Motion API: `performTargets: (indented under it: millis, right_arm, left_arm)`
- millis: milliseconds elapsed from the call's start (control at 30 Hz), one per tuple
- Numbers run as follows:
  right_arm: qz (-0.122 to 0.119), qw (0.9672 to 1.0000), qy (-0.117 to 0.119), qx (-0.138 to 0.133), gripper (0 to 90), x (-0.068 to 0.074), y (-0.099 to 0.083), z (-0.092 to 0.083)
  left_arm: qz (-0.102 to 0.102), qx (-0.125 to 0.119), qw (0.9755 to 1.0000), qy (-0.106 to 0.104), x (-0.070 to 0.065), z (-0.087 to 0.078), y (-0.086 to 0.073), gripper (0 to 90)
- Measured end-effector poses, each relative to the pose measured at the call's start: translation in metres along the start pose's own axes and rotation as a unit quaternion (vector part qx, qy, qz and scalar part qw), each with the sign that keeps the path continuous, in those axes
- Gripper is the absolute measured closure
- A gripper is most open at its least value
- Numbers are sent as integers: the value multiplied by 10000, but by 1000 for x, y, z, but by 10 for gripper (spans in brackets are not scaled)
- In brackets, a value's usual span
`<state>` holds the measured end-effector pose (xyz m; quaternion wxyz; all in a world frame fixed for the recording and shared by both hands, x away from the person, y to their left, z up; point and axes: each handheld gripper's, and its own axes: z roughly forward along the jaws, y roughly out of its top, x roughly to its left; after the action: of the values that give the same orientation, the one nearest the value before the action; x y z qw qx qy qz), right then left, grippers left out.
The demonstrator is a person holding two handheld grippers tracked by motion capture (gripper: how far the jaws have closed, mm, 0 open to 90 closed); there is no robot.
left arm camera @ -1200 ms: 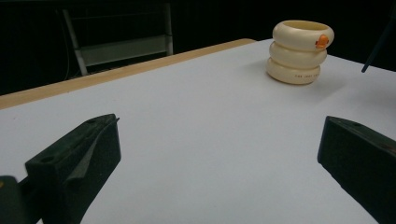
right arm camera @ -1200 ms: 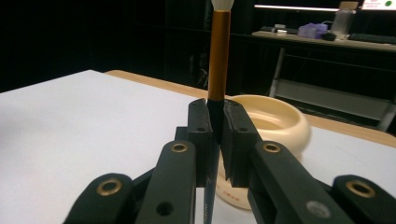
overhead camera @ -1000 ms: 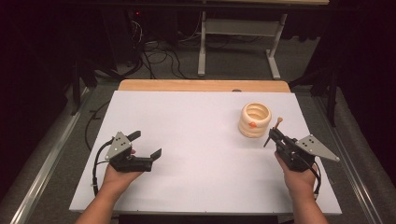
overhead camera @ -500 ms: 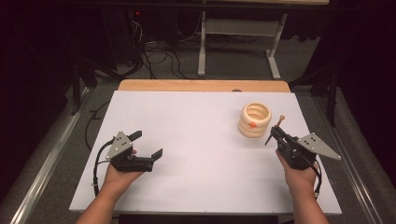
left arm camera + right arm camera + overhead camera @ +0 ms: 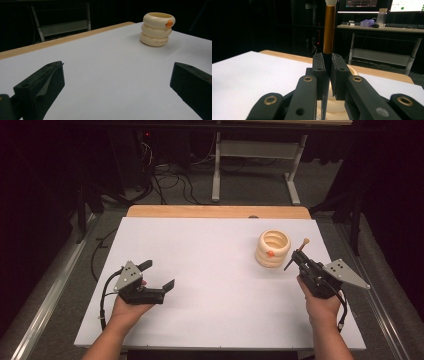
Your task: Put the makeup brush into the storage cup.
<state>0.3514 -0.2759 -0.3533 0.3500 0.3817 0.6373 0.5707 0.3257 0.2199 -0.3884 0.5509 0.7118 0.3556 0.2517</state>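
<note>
High view: your right gripper (image 5: 299, 258) holds a thin brush (image 5: 296, 254) just beside the cream ringed holder (image 5: 273, 248) near the tabletop's (image 5: 210, 250) far right corner, so tip it upright before lowering. Left gripper view: those jaws stand wide apart and empty; keep them clear. Right gripper view: your jaws are clamped on the handle, so centre it over the holder's mouth.

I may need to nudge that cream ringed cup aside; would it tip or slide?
The cup is squat, with a base about as wide as its top, so it probably slides rather than tips. It looks like hollow plastic, likely light. Its bulging rings may make the tongs slip.
</note>
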Motion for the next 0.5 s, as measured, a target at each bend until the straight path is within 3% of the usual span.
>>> performTargets:
  millis: [133,500]
  right_arm:
    - [80,10000,14,-53,853,0,5,3]
    - [-12,9999,-27,-113,853,0,24,11]
  left_arm:
    - [-9,-9,10000,8,1,-1,0,3]
    - [39,15,10000,-24,0,-1,-1,3]
